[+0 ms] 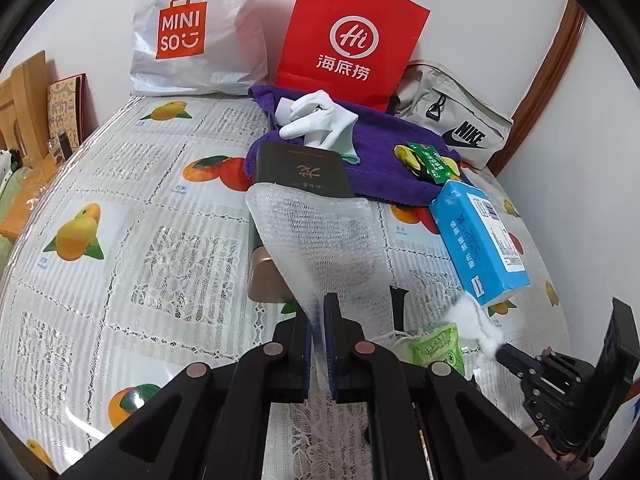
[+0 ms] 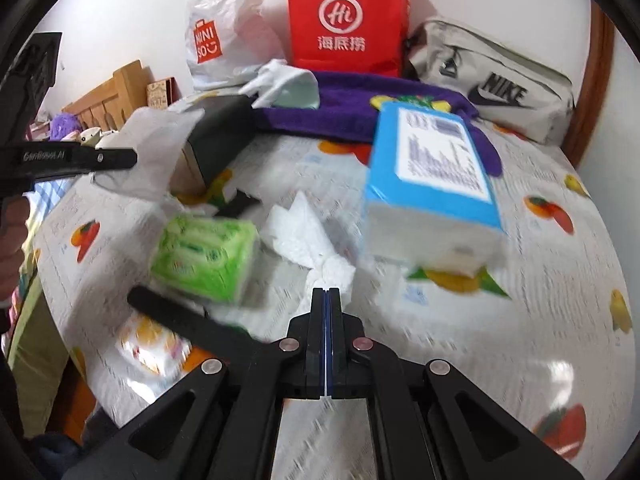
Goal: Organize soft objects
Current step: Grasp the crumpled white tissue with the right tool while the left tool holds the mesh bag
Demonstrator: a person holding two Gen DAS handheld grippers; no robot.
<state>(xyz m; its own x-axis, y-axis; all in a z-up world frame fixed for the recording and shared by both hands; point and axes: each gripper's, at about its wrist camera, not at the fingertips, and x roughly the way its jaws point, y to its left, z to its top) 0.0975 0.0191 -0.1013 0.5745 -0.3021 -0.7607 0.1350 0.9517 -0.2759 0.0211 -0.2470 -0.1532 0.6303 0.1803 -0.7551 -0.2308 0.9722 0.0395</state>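
— At the near edge of the table, the left hand-held gripper (image 1: 320,320) has its jaws pressed together on the hem of a white mesh foam sleeve (image 1: 316,236), lifting it off the fruit-print tablecloth (image 1: 120,208).

— Why hold it up like that?

— My guess is to keep the sleeve hanging open. A dark box (image 1: 304,172) sits at its far end, toward twelve o'clock, so perhaps the sleeve is being drawn off it or held steady; I can't tell which.

— And the other one?

— The right hand-held gripper (image 2: 326,292) is clamped on the twisted tail of a crumpled white tissue (image 2: 304,236), which fans out toward eleven o'clock. Pinching the bunched end seems sensible: loose paper would slip otherwise.

— What lies around it?

— A green tissue pack (image 2: 204,260) just beside it at ten o'clock, and a blue tissue box (image 2: 432,184) tipped up on one end at one o'clock. Whether the tissue came out of it I can't say.

— Further back?

— A purple towel (image 1: 384,160) with a white glove (image 1: 316,120) on it, then a red paper bag (image 1: 348,36), a white plastic bag (image 1: 200,32) and a grey pouch (image 1: 452,120) against the wall. The bags may be where the soft things go.
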